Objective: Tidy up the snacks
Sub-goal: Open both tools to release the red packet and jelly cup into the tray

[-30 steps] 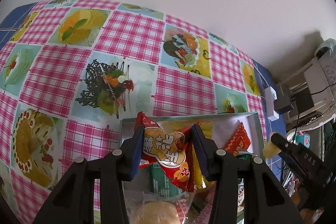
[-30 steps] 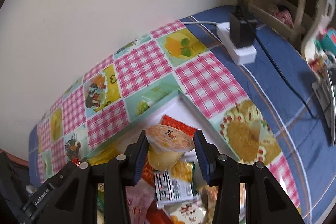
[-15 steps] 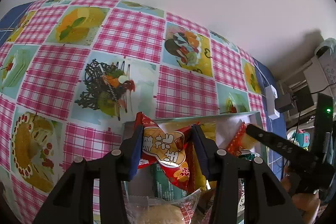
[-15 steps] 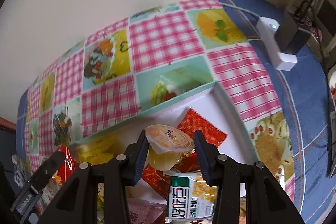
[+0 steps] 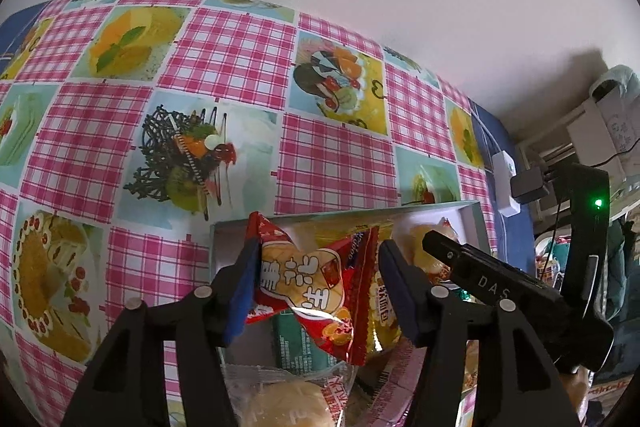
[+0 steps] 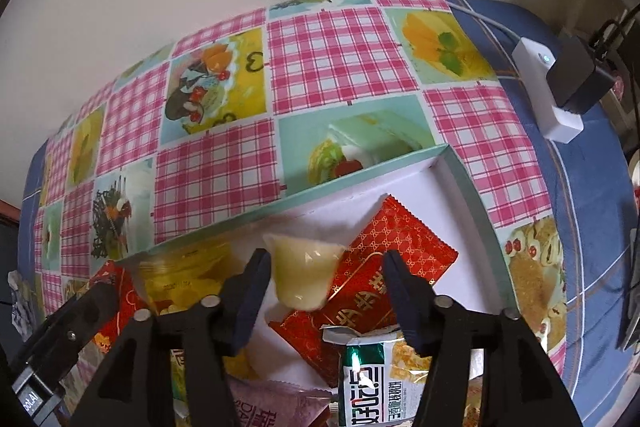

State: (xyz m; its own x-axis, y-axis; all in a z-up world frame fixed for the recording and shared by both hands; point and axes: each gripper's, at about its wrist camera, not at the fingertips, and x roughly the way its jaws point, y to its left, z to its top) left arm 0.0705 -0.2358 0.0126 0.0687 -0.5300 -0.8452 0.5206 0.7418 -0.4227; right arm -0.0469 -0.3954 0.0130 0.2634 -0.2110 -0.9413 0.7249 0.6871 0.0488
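Note:
My left gripper (image 5: 318, 277) is shut on a red snack packet (image 5: 308, 283) with white characters and holds it above the near left part of the white box (image 5: 472, 223). My right gripper (image 6: 324, 291) is open above the box (image 6: 460, 171). A yellow jelly cup (image 6: 300, 275) is between its fingers, upside down and free of both pads, over a red patterned packet (image 6: 396, 259). The right gripper also shows in the left wrist view (image 5: 480, 279).
The box holds several more snacks: a green packet (image 6: 376, 387), a yellow packet (image 6: 184, 271), a pink one (image 6: 272, 405). The checked tablecloth (image 5: 224, 43) runs to a white wall. A white power strip (image 6: 548, 95) with a black plug lies on the right.
My right gripper has opened and the jelly cup has left its pads, turning over as it drops toward the box. My left gripper still holds the red packet, almost still.

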